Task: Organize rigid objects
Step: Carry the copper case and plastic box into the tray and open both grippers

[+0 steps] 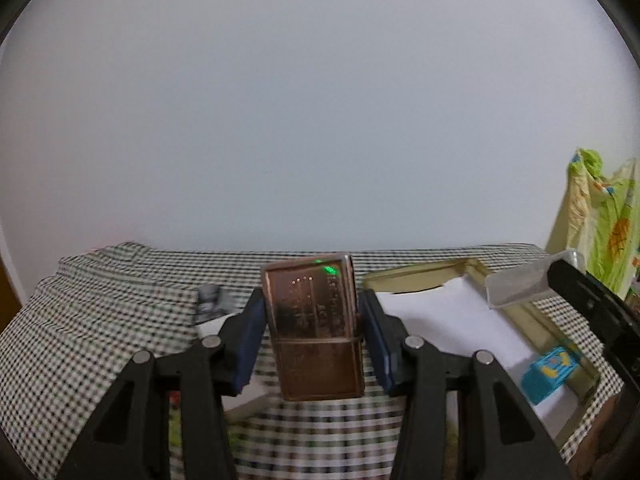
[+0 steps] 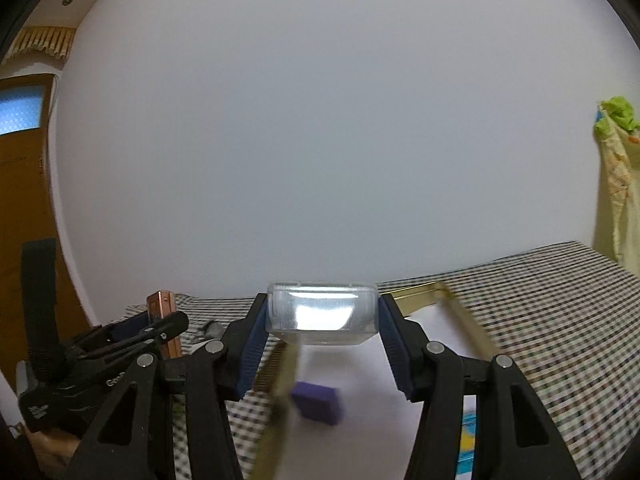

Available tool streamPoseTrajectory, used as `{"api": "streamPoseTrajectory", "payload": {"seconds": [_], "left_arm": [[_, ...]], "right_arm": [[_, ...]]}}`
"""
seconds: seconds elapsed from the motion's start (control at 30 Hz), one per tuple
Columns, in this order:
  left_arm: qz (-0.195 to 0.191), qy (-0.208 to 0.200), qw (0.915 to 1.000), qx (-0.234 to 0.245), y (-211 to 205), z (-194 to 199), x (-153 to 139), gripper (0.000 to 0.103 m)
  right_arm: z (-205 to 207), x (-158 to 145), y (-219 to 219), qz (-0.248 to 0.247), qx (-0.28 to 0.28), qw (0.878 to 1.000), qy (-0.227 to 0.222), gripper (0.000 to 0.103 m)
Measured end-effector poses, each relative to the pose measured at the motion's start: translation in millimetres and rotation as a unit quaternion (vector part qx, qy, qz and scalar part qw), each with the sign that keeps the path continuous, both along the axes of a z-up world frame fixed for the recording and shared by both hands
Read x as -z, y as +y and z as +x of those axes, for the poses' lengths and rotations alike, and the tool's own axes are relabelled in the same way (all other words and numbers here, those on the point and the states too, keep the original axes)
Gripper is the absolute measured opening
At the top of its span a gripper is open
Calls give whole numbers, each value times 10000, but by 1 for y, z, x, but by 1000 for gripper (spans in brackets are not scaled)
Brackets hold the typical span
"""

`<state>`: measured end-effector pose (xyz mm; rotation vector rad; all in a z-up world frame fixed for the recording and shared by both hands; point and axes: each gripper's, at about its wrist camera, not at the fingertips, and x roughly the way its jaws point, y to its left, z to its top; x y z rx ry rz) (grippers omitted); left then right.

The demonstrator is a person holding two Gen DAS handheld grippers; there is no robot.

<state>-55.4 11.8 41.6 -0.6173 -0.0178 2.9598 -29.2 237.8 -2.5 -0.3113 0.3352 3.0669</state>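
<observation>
My left gripper [image 1: 314, 320] is shut on a copper-coloured metal lighter [image 1: 316, 324] and holds it upright above the checked tablecloth. My right gripper [image 2: 322, 322] is shut on a small clear plastic box [image 2: 322, 312], held above a shallow gold-rimmed tin [image 2: 466, 312] lined with white paper. The tin [image 1: 476, 270] lies to the right of my left gripper, with a blue and yellow block [image 1: 550, 370] inside it. A purple block [image 2: 316, 402] lies in the tin under the clear box. The clear box [image 1: 516, 286] also shows in the left wrist view, and the lighter [image 2: 162, 312] in the right wrist view.
A checked cloth [image 1: 100, 320] covers the table, which ends at a plain white wall. A small grey object [image 1: 210, 302] lies on the cloth left of the lighter. A green and yellow patterned fabric [image 1: 600, 216] hangs at the far right. A wooden door [image 2: 24, 184] is at the left.
</observation>
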Motion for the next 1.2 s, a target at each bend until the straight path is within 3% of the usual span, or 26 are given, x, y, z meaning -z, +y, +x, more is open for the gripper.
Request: {"api": "streamPoseTrajectory", "payload": {"seconds": [0.33,0.53,0.73,1.2], "left_arm": [[-128,-73,9978,641,72,-16,-8,47],[-119,-408,9953,872,102,-26,-1,47],[-260,-665,9917,1073,110,-28,15,46],[-718,-892,9879,1043,117,-31,18,46]], "right_arm": [[-5,9,49,236,572,9979,-178,56],[-14,16,56,256,682,9964,-422,57],[0,20,53,274,621,9954,-684,57],[-1,29,56,250,567,9937,-932,57]]}}
